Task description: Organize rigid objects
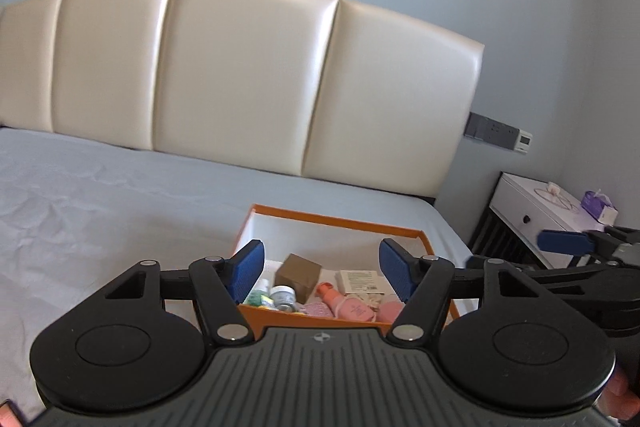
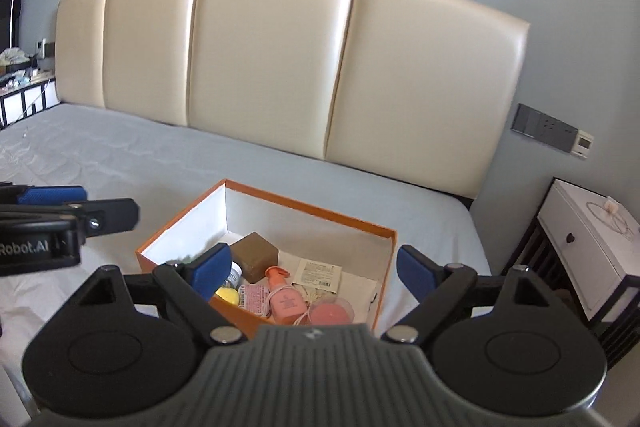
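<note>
An orange box (image 1: 336,217) (image 2: 312,207) with a white inside lies on the grey bed. In it are a brown cube (image 1: 300,273) (image 2: 256,251), a pink bottle (image 1: 348,303) (image 2: 282,295), a printed paper packet (image 1: 360,281) (image 2: 318,273), a pink round tub (image 1: 390,311) (image 2: 330,313), a small jar (image 1: 283,295) and a yellow item (image 2: 227,295). My left gripper (image 1: 322,259) hovers over the box's near side, open, with nothing between its blue pads. My right gripper (image 2: 314,263) hangs beside it on the right, open and empty.
A cream padded headboard (image 1: 240,79) stands behind the bed. A white nightstand (image 2: 588,243) with a drawer sits right of the bed, with a wall socket panel (image 2: 548,127) above it. Grey sheet (image 1: 100,207) stretches left of the box.
</note>
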The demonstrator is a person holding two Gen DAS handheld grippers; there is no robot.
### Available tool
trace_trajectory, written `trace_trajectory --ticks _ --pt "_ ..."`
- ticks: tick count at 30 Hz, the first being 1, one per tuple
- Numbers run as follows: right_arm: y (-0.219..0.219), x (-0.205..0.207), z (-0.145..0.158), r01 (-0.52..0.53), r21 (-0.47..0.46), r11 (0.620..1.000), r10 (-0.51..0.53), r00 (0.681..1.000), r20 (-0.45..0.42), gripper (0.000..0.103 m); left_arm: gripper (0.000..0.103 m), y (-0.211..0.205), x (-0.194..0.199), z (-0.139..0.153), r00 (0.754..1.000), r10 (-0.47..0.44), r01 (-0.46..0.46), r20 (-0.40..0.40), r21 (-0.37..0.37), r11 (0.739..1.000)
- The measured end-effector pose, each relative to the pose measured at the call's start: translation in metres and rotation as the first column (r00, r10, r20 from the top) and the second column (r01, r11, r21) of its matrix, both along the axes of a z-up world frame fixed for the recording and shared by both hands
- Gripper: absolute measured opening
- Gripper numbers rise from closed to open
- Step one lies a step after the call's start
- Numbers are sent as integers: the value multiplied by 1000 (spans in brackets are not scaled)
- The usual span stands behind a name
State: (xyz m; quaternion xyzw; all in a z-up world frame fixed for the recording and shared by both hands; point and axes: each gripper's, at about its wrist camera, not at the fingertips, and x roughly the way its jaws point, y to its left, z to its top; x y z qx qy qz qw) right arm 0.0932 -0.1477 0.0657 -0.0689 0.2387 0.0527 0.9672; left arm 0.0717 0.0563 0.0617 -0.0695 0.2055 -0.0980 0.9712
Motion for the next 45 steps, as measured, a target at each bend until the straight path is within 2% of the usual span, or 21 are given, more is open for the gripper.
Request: trace_trajectory --ticks 5,10,11,12,16,18,24,33,45 --pt "-9 -45 0 53 102 993 -57 997 41 88 78 2 -29 -2 998 22 -21 58 -16 1000" --pt "-19 -73 -11 116 170 979 -127 990 55 90 78 -15 -43 -14 998 34 -39 60 92 995" --pt "-20 -77 -14 129 176 976 -141 989 55 90 79 -19 -44 -17 998 28 -33 49 100 994" --pt "-21 -81 -18 138 180 974 -150 987 55 90 85 -21 -48 -21 999 31 -36 40 111 993" --pt "-26 -89 -35 163 190 968 -174 984 43 90 89 -37 -55 -35 998 47 -53 38 193 980" --pt "-27 -89 -41 173 197 965 -182 983 30 90 89 -43 -54 -41 999 33 -36 20 214 976" --pt "-34 -83 -62 183 239 954 -183 983 -24 90 89 -47 -44 -57 998 21 -8 -62 196 981" --pt "-45 -75 -86 195 282 939 -175 980 -95 90 89 -61 -34 -76 987 29 11 -159 249 968" --pt "-54 -78 -88 212 299 930 -193 977 -93 90 89 -73 -38 -75 984 11 40 -176 284 958"
